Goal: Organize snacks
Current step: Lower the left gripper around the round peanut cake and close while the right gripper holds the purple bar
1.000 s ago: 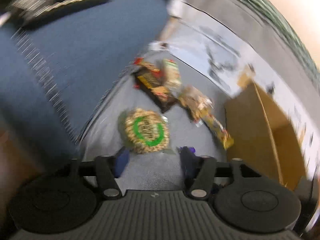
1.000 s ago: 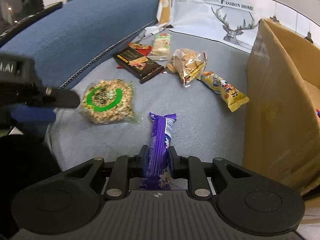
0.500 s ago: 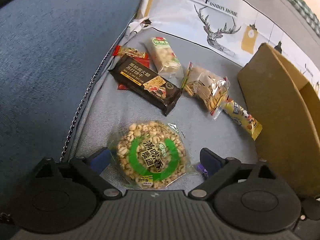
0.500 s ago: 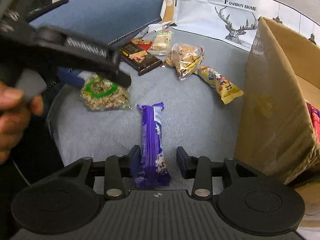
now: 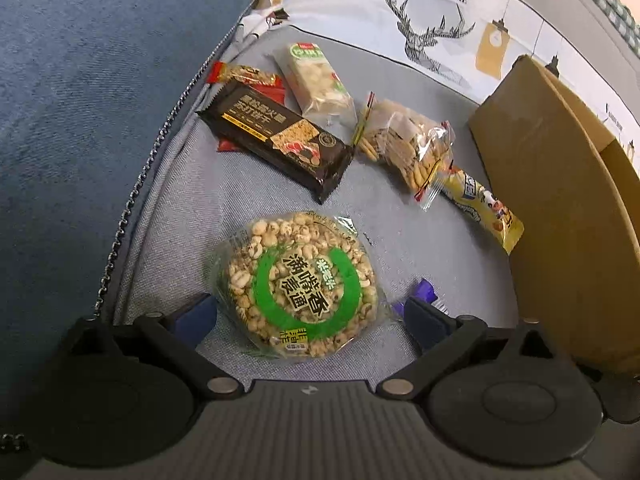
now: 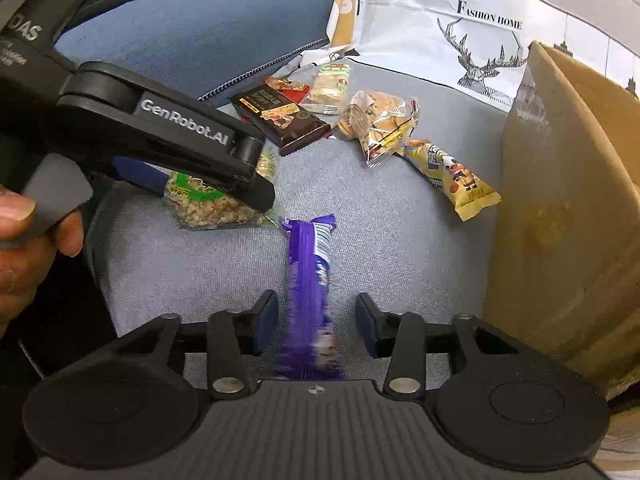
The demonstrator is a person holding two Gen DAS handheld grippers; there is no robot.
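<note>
My left gripper [image 5: 308, 312] points down over a round clear pack of puffed grains with a green ring [image 5: 298, 288]. Its jaws are opening wide, with the pack between them and the pads clear of it. A purple snack bar [image 6: 308, 264] lies on the grey cushion between the fingers of my right gripper [image 6: 317, 310]. Those jaws are closing, and a gap shows on both sides of the bar. The cardboard box [image 6: 568, 200] stands open at the right. A hand [image 6: 24, 240] holds the left gripper's handle.
Farther back lie a black biscuit pack [image 5: 276, 136], a red wrapper [image 5: 244, 76], a green-and-white pack [image 5: 316, 76], a clear bag of biscuits [image 5: 404, 148] and a yellow pack [image 5: 480, 208] beside the box. A blue armrest [image 5: 80, 100] rises on the left.
The left gripper swung down over the round pack and spread its jaws wide around it. The right gripper's jaws, shut on the purple bar a second ago, have parted from it.
</note>
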